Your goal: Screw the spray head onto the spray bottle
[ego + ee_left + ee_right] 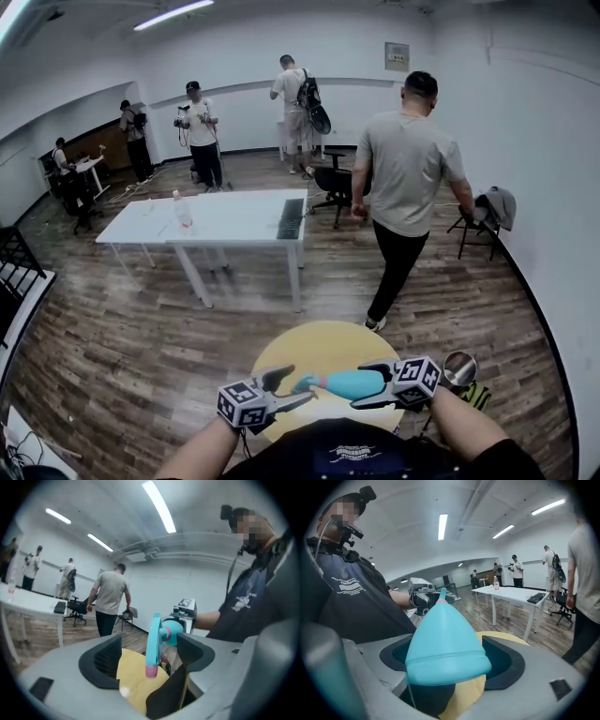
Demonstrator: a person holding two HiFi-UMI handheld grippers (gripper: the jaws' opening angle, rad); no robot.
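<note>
A teal spray bottle (pixel 354 383) lies level over the round yellow table (pixel 319 342), with my right gripper (pixel 361 386) shut on its wide body (pixel 445 639). Its neck points left and carries the teal spray head (pixel 306 382), which has a pink tip (pixel 151 670). My left gripper (pixel 292 387) faces it from the left. In the left gripper view the spray head (pixel 153 641) stands between the open jaws, and yellow table shows in the gap on its left side. The right gripper's marker cube (pixel 185 609) shows behind the bottle.
A person (pixel 408 187) walks away just beyond the yellow table. Farther back stands a white table (pixel 225 220) with a keyboard (pixel 292 218) and a bottle (pixel 183 211). An office chair (pixel 333 187), a folding chair (pixel 483 220) and several people are along the walls.
</note>
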